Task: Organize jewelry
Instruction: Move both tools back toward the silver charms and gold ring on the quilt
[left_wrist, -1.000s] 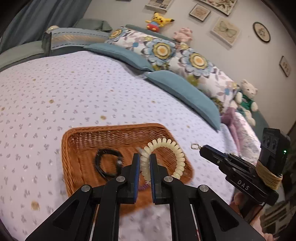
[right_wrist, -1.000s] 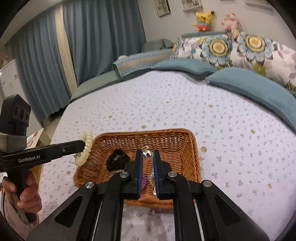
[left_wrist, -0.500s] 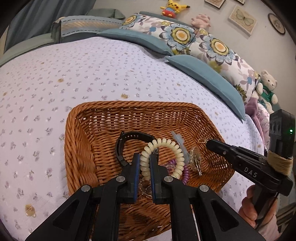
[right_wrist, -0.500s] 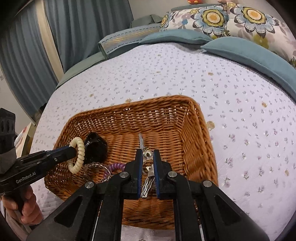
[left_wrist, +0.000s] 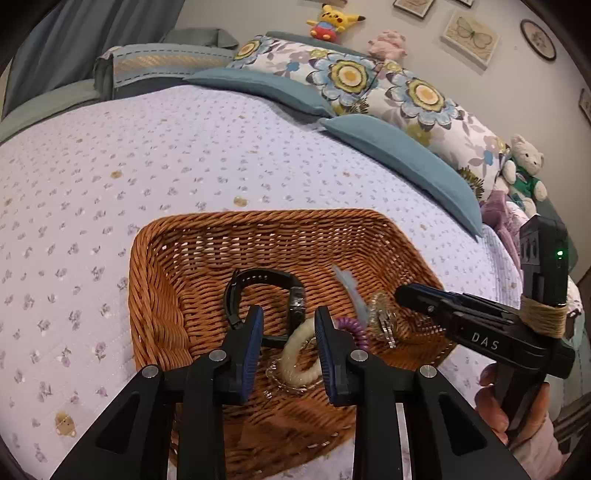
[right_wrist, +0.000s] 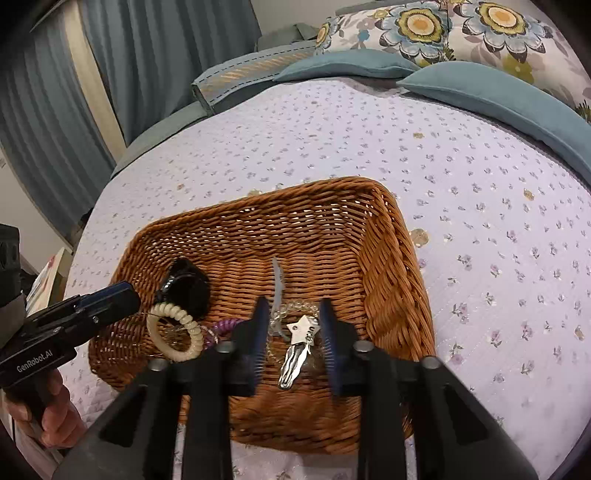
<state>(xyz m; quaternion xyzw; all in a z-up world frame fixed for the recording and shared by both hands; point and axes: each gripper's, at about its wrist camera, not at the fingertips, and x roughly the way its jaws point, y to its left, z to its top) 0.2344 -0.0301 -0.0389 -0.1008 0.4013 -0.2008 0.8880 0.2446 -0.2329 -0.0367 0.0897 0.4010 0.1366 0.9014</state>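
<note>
A brown wicker basket (left_wrist: 258, 218) (right_wrist: 258, 199) sits on the bed. My left gripper (left_wrist: 289, 326) hovers low over its near side with its jaws opening. The cream coil bracelet (left_wrist: 295, 356) (right_wrist: 173, 332) lies loose on the basket floor between them, with neither pad pressing on it. My right gripper (right_wrist: 293, 321) is also opening. The silver star hair clip (right_wrist: 297, 343) rests on the weave between its fingers, untouched. Also in the basket are a black watch (left_wrist: 258, 291) (right_wrist: 186, 284), a purple coil (left_wrist: 351, 328) (right_wrist: 221, 328) and a pale blue clip (right_wrist: 277, 280).
The bed carries a lilac flowered quilt (left_wrist: 147, 158). Blue cushions (left_wrist: 399, 147) and flowered pillows (left_wrist: 369, 81) line its far side, with plush toys (left_wrist: 524, 162) behind. Grey-blue curtains (right_wrist: 147, 55) hang at the left. A person's hand (right_wrist: 51, 417) holds each gripper handle.
Both grippers came down into the basket and their jaws parted. The cream coil left the left gripper and the star clip left the right gripper, and both now lie on the basket floor.
</note>
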